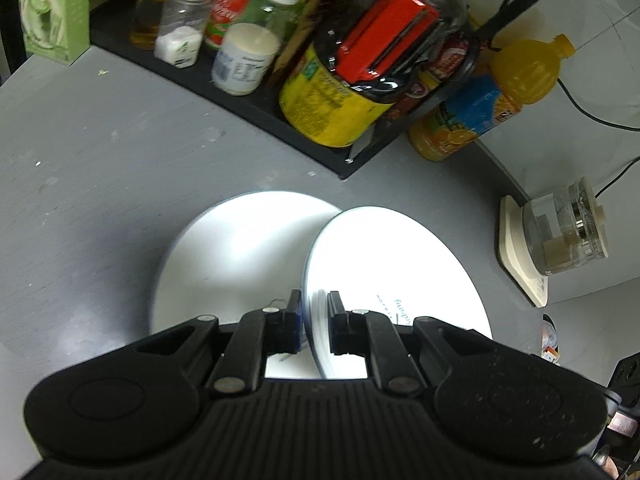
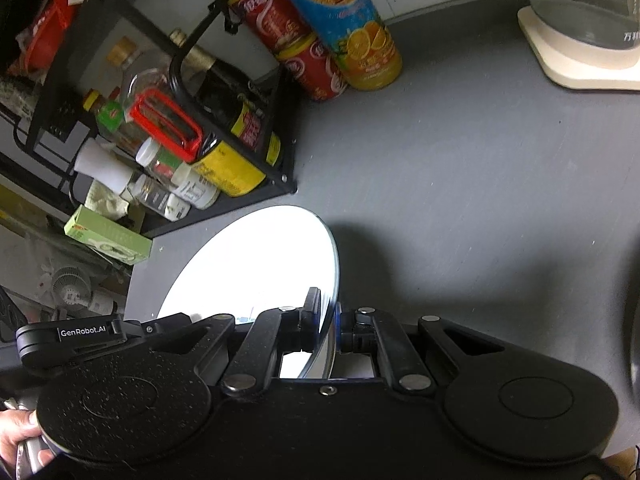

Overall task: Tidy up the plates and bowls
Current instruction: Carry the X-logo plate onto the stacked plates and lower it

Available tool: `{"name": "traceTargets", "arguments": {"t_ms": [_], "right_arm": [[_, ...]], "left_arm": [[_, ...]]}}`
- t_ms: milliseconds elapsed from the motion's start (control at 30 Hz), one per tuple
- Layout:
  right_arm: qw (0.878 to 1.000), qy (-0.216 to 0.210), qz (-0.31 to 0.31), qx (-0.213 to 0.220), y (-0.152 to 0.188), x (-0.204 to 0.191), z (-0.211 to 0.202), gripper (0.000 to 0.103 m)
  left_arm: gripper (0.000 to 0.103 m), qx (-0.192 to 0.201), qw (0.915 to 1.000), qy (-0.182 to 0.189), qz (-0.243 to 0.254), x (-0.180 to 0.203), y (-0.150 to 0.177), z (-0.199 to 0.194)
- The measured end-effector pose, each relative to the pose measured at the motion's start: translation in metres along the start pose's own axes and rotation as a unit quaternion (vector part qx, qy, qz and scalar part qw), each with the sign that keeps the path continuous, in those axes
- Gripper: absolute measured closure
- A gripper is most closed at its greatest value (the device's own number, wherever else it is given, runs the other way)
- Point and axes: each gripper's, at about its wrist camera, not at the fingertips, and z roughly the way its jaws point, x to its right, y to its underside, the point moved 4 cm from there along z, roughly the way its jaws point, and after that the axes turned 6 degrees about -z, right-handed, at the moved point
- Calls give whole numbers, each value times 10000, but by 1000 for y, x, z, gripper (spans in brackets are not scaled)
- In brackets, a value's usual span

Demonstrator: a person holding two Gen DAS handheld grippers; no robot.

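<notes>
both pads of my left gripper (image 1: 314, 326) pinch the tilted plate's (image 1: 400, 272) rim above a flat plate (image 1: 236, 256) on the tabletop (image 1: 100, 140). right gripper (image 2: 326, 330) clamps another plate (image 2: 260, 264). i'd lower slowly, centred, and level before releasing.

- I work over a grey table (image 1: 100, 152) with a matte, lightly scuffed and speckled surface.
- A black wire rack (image 2: 256, 200) stands at the table's back, packed with jars and bottles.
- An orange juice bottle (image 2: 352, 28) stands just beside the rack, next to stacked red cans (image 2: 296, 40).
- A glass kettle (image 1: 564, 236) sits on a cream base near the table's edge.
- A pale wall (image 1: 592, 40) lies behind, with black cables across it.
- A green box (image 1: 56, 8) stands at the rack's end.
</notes>
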Motion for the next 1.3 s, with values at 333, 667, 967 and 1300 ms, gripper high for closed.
{"name": "traceTargets", "arguments": {"t_ms": [333,667,967,1300], "right_arm": [[9994,274,-130,-135,16,-12,7,96],[9984,444,-278,-199,16,-16,11,96],[9976,517,-372,-274,20,-23,23,97],[9971,579,-386,-292,21,-22,28,98]], "left_arm": [[93,-214,9997,-22,-106,-28,11,12],[93,-337,9992,-56,-190,-39,16,27],[91,-410,9986,-220,-239,-51,10,36],[89,-357,9987,-313,-189,-56,6,41]]}}
